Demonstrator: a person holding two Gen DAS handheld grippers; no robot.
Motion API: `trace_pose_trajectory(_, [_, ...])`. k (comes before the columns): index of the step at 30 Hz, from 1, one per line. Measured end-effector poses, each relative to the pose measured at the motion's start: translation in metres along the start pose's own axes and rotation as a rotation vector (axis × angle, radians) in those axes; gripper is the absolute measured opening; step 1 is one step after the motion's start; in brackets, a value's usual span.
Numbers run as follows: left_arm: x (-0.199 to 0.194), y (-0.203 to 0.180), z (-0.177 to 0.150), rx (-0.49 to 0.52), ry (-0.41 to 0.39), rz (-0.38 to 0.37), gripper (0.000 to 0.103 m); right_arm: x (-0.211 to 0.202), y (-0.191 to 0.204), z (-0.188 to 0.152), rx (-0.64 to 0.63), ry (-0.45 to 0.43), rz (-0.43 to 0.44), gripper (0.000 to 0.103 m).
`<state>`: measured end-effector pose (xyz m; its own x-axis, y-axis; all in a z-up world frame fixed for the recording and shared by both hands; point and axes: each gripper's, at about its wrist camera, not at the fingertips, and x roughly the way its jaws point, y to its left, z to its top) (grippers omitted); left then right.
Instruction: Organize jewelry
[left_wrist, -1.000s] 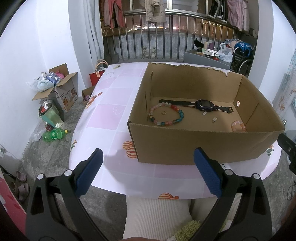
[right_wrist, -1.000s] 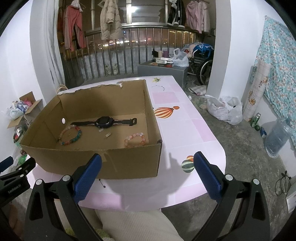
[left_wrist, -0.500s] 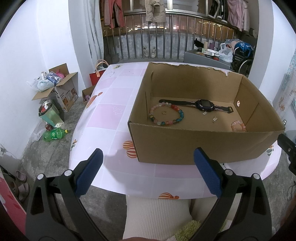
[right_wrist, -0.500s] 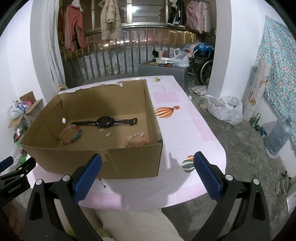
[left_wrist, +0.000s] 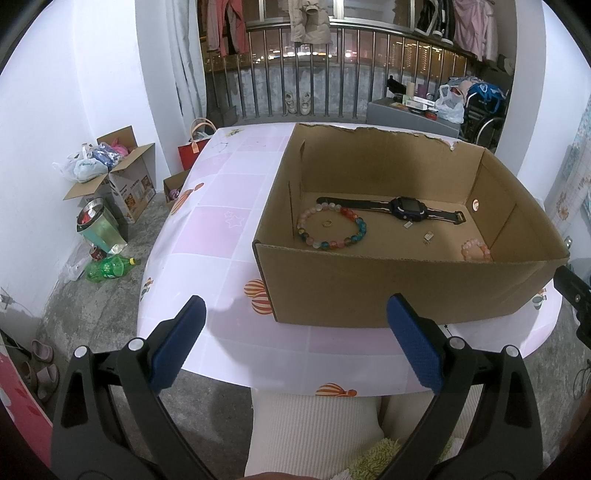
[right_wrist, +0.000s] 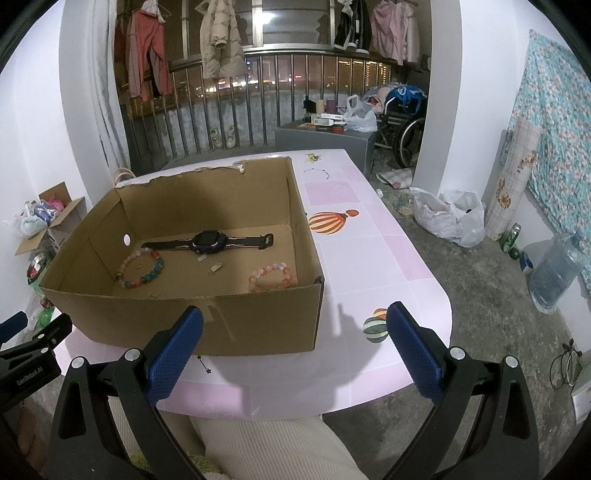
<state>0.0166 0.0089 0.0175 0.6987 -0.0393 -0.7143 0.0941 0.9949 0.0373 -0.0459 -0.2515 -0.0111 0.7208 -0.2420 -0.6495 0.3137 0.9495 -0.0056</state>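
Observation:
An open cardboard box (left_wrist: 388, 291) (right_wrist: 207, 317) stands on the pink table (left_wrist: 218, 229). Inside it lie a black watch (left_wrist: 406, 210) (right_wrist: 207, 242), a multicoloured bead bracelet (left_wrist: 332, 230) (right_wrist: 142, 268) with a small ring (left_wrist: 327, 222) inside it, a pink bead bracelet (left_wrist: 476, 251) (right_wrist: 271, 277) and two small metal pieces (left_wrist: 428, 236) (right_wrist: 215, 266). My left gripper (left_wrist: 295, 332) is open and empty, before the box's near wall. My right gripper (right_wrist: 295, 332) is open and empty, near the box's right front corner.
The table's near edge (left_wrist: 332, 384) lies just below both grippers, with the person's lap under it. The left gripper's body (right_wrist: 26, 354) shows at the right view's left edge. Boxes, bags and bottles (left_wrist: 107, 184) litter the floor around the table.

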Motion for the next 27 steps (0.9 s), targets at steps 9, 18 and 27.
trace_pose_trajectory(9, [0.0004, 0.0008, 0.0006, 0.001, 0.001, -0.001, 0.095, 0.0001, -0.0011, 0.0012, 0.001, 0.001, 0.000, 0.097])
trace_pose_trajectory(18, [0.0003, 0.0009, 0.0008, 0.001, 0.001, -0.001, 0.095, 0.0012, 0.0008, -0.0003, -0.002, 0.001, 0.002, 0.097])
trace_pose_trajectory(27, [0.0001, 0.0008, 0.0009, 0.001, 0.000, 0.000, 0.095, 0.0010, 0.0021, -0.0006, 0.000, 0.002, 0.003, 0.097])
